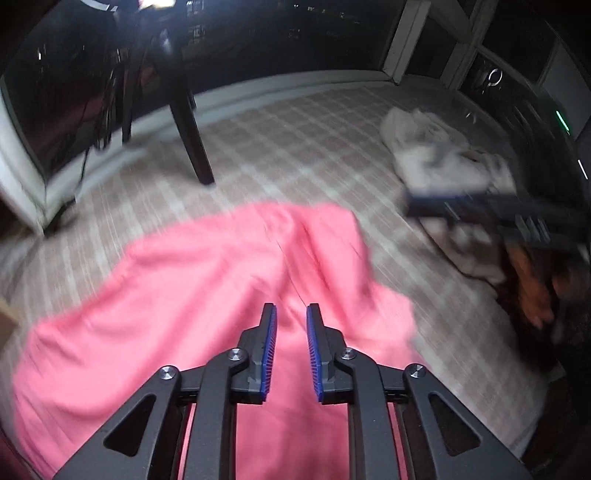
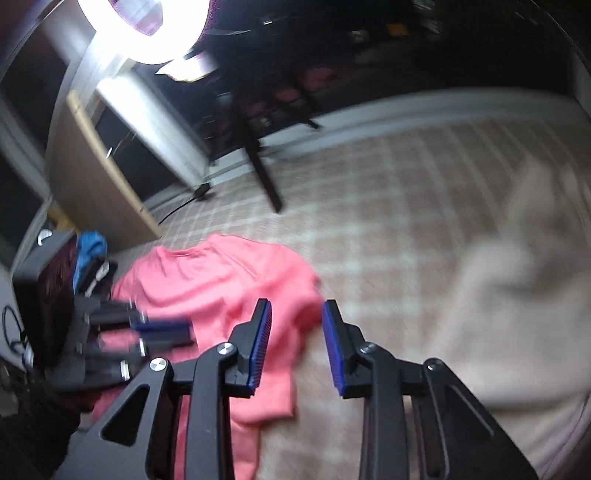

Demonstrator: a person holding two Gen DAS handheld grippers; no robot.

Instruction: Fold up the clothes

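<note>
Pink garment point(image 1: 207, 280) lying directly under left claw point(image 1: 290, 314), spreading leftward; right claw point(image 2: 296, 308) hovering off its right edge; both claws slightly parted, gripping nothing.

No readable text, labels or numbers in either view. Both frames are motion-blurred and dark up top.

A checked beige cover point(image 1: 295, 147) spreads below dark furniture legs point(image 1: 192, 140) and a glaring lamp point(image 2: 144, 26)
</note>
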